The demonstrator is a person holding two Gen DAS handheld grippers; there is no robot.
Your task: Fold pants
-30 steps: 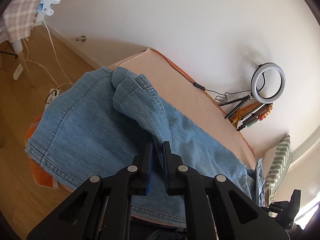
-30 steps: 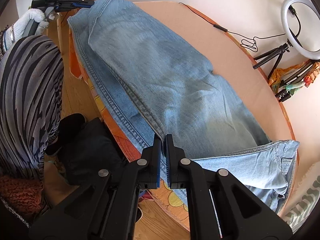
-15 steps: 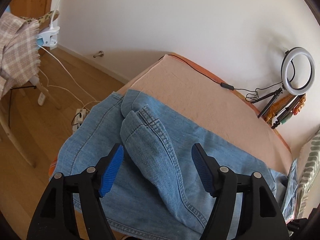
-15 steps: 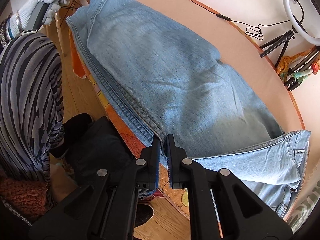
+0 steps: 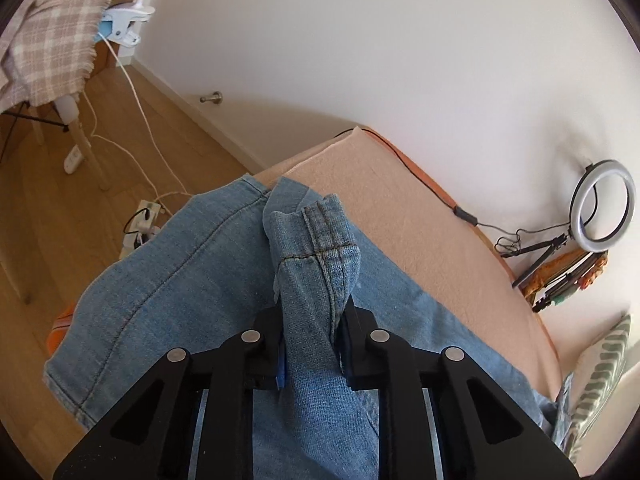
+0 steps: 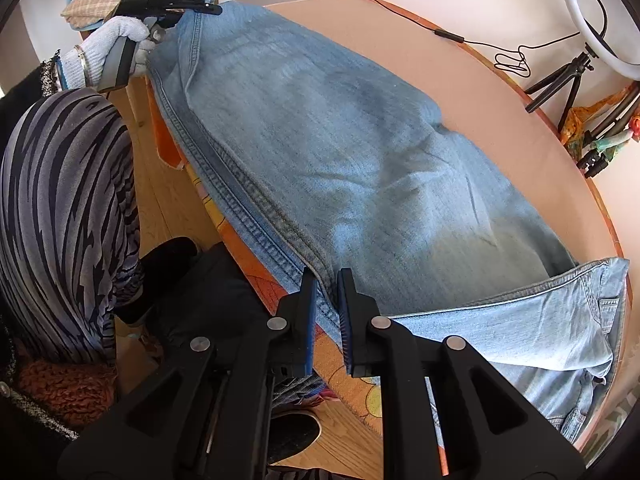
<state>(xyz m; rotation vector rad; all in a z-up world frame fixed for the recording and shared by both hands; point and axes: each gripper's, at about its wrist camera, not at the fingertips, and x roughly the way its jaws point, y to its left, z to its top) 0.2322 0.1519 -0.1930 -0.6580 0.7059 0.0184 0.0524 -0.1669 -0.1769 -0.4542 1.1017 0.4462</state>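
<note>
One pair of jeans (image 6: 360, 152) lies flat on the peach bed (image 6: 460, 76), waist end cut off at frame edge. My left claw (image 5: 310, 332) pinches a bunched hem fold. My right claw (image 6: 324, 308) is narrow around the side seam, actual contact hard to make out. One ring light (image 5: 604, 204) by wall.

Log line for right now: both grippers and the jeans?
left gripper: shut on jeans hem | right gripper: shut on jeans side seam | jeans: flat on table
</note>
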